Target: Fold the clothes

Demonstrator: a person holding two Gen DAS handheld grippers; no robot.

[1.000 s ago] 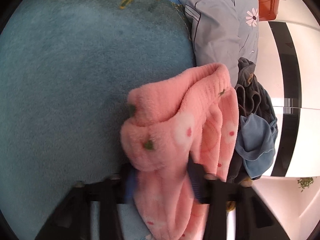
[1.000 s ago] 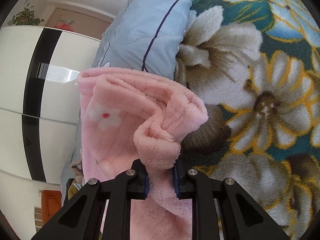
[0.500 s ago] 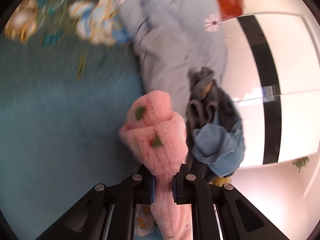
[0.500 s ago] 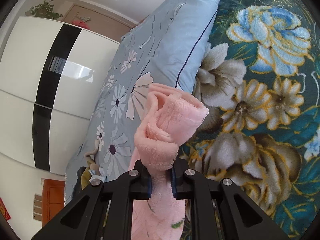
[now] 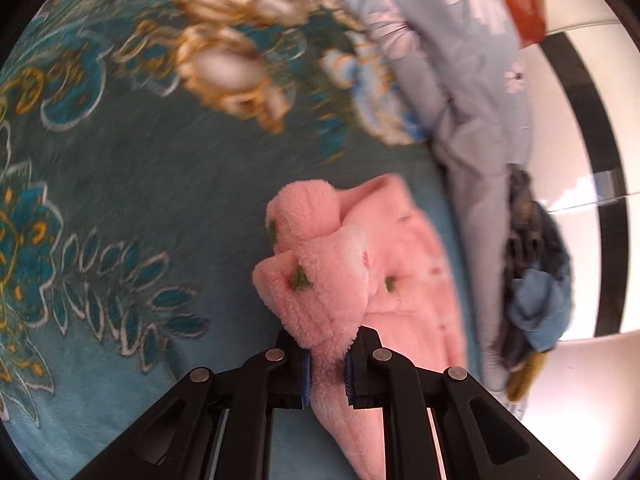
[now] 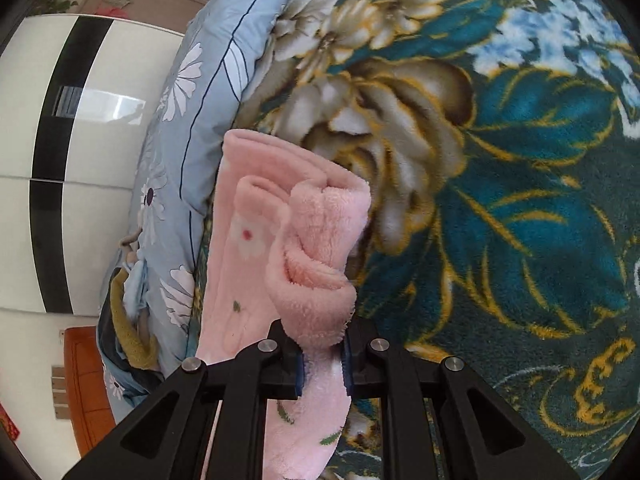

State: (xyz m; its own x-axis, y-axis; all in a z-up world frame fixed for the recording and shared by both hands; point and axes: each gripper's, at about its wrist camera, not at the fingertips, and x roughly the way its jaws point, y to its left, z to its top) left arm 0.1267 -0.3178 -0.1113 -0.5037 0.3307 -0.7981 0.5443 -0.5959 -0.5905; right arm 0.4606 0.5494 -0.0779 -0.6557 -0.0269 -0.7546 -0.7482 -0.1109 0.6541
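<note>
A pink fleece garment (image 5: 352, 264) with small flower and leaf prints hangs bunched over the teal floral blanket (image 5: 120, 200). My left gripper (image 5: 327, 364) is shut on one bunched edge of it. My right gripper (image 6: 323, 364) is shut on another bunched edge of the same pink garment (image 6: 288, 240), which folds over above the jaws and trails down between the fingers. How far the garment sits above the blanket cannot be told.
A light blue flowered quilt (image 5: 472, 80) lies along the bed's edge, also in the right wrist view (image 6: 188, 92). A pile of dark and blue clothes (image 5: 536, 280) sits beside it. A white and black wardrobe (image 6: 60, 160) and an orange cabinet (image 6: 88, 384) stand beyond.
My left gripper has closed on the pink garment and swung over the flowered part of the blanket. My right gripper kept its hold and moved over the blanket, with the garment drawn narrower.
</note>
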